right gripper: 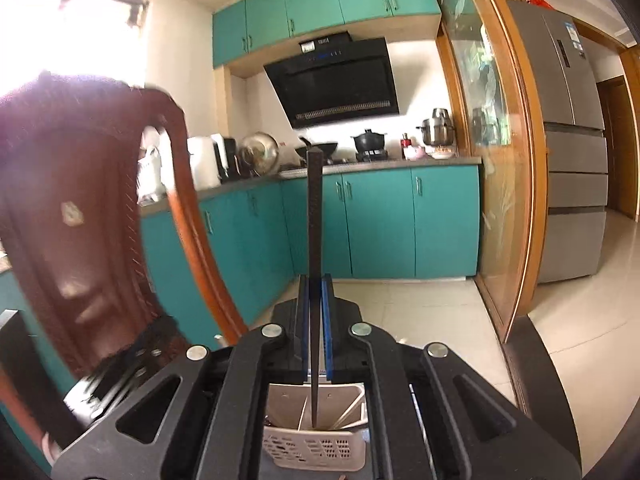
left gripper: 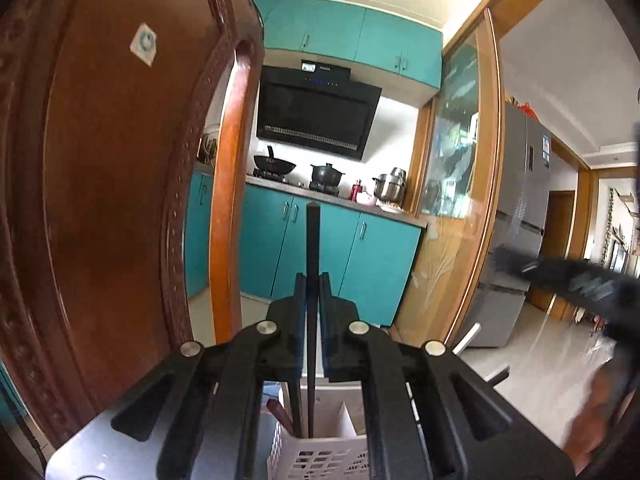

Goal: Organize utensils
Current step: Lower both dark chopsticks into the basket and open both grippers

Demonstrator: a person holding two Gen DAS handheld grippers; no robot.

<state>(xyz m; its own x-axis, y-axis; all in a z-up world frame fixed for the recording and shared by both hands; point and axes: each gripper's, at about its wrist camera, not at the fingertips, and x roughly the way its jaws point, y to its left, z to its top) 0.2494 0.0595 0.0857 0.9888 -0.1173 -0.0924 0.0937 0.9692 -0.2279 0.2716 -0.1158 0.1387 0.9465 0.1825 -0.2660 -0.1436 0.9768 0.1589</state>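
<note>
In the left wrist view my left gripper (left gripper: 313, 280) is shut on a black chopstick (left gripper: 313, 248) that stands upright between the fingers; its lower tip dips into a white perforated utensil basket (left gripper: 320, 458) just below. In the right wrist view my right gripper (right gripper: 316, 280) is shut on a second black chopstick (right gripper: 315, 216), also upright, its lower tip inside the white utensil basket (right gripper: 316, 450), which has white dividers. The other gripper shows blurred at the right edge of the left wrist view (left gripper: 580, 284) and at the lower left of the right wrist view (right gripper: 116, 372).
A carved brown wooden chair back (left gripper: 120, 200) stands close on the left, also in the right wrist view (right gripper: 80, 208). Behind are teal kitchen cabinets (left gripper: 320, 248), a counter with pots (right gripper: 372, 142), a range hood (left gripper: 316, 116), a glass sliding door (right gripper: 492, 168) and a grey fridge (right gripper: 572, 152).
</note>
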